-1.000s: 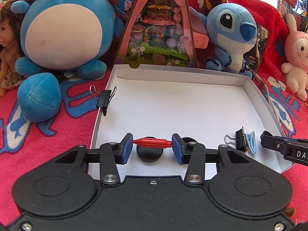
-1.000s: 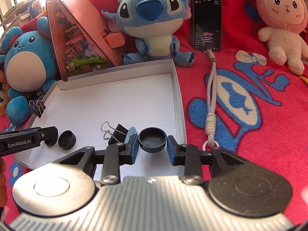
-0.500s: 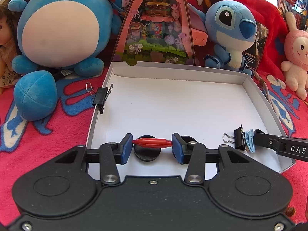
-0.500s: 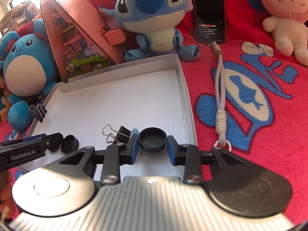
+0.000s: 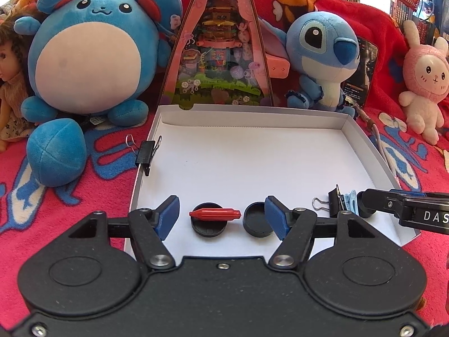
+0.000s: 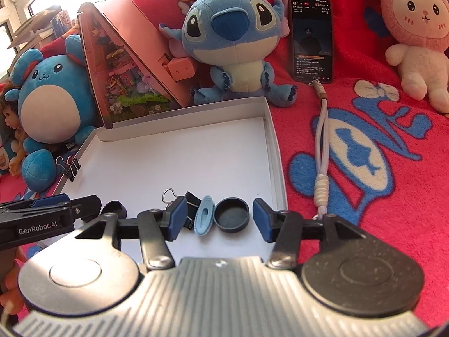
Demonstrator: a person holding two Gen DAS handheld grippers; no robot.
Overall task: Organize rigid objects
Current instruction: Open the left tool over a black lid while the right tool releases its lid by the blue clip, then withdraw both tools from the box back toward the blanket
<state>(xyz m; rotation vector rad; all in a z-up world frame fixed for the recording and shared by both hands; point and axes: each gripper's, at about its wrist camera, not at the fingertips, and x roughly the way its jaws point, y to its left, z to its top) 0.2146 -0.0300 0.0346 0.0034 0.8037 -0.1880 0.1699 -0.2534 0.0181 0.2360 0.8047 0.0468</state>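
Observation:
A shallow white box (image 5: 252,118) (image 6: 275,151) lies on the red blanket. My left gripper (image 5: 221,214) is open over its near edge. Between its fingers a small red piece (image 5: 215,214) lies across a black cap (image 5: 209,226), with a second black cap (image 5: 256,220) beside it. My right gripper (image 6: 217,220) is open around another black cap (image 6: 231,214) that rests in the box, next to a light blue clip (image 6: 204,214) and a black binder clip (image 6: 189,205). That binder clip also shows in the left wrist view (image 5: 334,206).
Another binder clip (image 5: 147,151) (image 6: 70,167) hangs on the box's left wall. Plush toys (image 5: 89,53) (image 6: 235,42), a pink toy house (image 5: 221,56), a doll (image 5: 11,84) and a pink rabbit (image 6: 415,36) ring the box. A phone (image 6: 313,39) with a cord (image 6: 322,151) lies to the right.
Both grippers have opened. The left let go of the red piece, which now lies on a black cap. The right let go of its black cap, which now rests in the box.

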